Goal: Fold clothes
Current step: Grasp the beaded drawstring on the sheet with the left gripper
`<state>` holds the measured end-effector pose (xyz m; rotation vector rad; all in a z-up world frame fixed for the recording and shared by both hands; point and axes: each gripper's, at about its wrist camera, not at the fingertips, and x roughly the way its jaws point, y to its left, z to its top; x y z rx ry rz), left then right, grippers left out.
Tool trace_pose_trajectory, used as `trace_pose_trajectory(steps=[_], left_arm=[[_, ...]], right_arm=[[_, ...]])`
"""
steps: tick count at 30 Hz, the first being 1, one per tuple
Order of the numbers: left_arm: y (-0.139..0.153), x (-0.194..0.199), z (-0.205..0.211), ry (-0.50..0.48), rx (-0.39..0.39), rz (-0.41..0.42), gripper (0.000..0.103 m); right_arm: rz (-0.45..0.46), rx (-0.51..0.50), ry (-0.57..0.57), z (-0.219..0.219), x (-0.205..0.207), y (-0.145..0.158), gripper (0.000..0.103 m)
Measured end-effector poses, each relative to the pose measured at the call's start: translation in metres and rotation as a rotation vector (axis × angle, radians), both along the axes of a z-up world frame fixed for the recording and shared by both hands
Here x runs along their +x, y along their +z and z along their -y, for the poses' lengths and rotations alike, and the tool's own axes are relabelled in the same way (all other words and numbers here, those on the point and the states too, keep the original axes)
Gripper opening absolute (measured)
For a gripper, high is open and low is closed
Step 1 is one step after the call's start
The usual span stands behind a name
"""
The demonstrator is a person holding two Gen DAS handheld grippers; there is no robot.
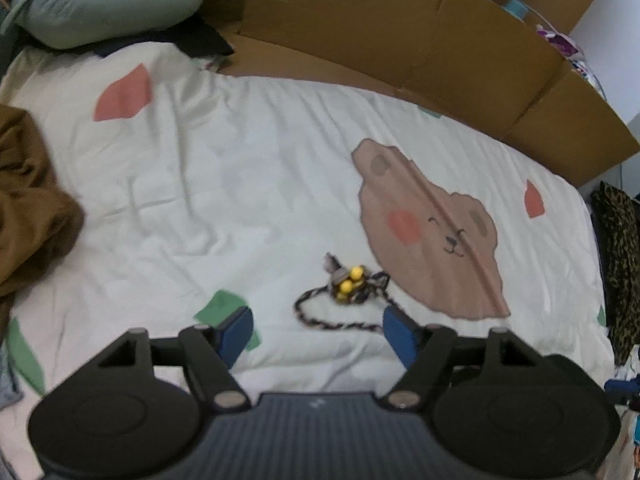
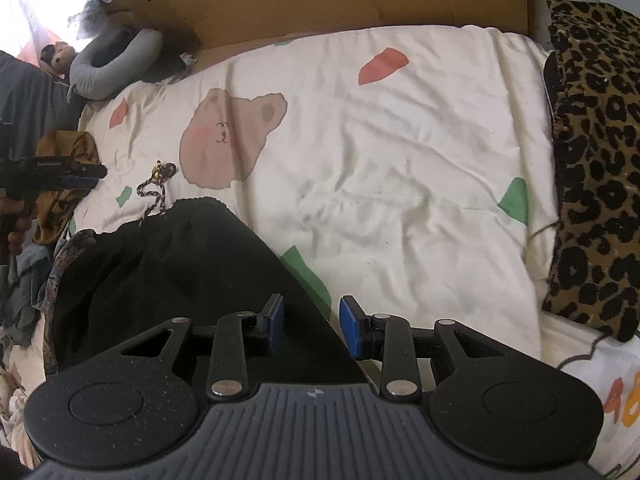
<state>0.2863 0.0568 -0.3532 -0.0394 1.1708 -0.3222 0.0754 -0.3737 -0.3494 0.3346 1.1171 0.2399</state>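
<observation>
1. The right gripper [image 2: 311,326] is held spread and empty, directly over the edge of the black garment [image 2: 192,280].
2. The left gripper [image 1: 318,332] is held spread and empty, just short of the braided cord [image 1: 344,288].
3. The cord is seen lying just beyond the black garment, beside the bear print [image 2: 228,140].
4. A brown garment [image 1: 28,200] is seen crumpled left of the bear print.
5. Cardboard [image 1: 420,48] is stood behind the bear print.

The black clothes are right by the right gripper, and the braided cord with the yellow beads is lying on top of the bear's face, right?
Almost. The black garment does lie right by the right gripper. But the braided cord with yellow beads is not on the bear's face; it lies on the white sheet beside the bear. The left wrist view shows this most clearly.
</observation>
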Motion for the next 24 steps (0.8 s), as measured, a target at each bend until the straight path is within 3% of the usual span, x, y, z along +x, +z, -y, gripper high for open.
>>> trace_pose_trajectory(steps=[15,20,24], left_arm=[[-0.037,0.003,0.06,-0.046,0.019,0.049,0.079],[-0.051,0.007,0.075,-0.099,0.124,0.1,0.082],[-0.064,0.008,0.071,-0.112,0.163,0.089,0.082]], right_arm=[[0.047,-0.015,0.029,-0.015,0.001,-0.009,0.041],[0.048,-0.02,0.049,-0.019,0.001,-0.01,0.041],[0.046,-0.021,0.059,-0.021,0.0,-0.01,0.041]])
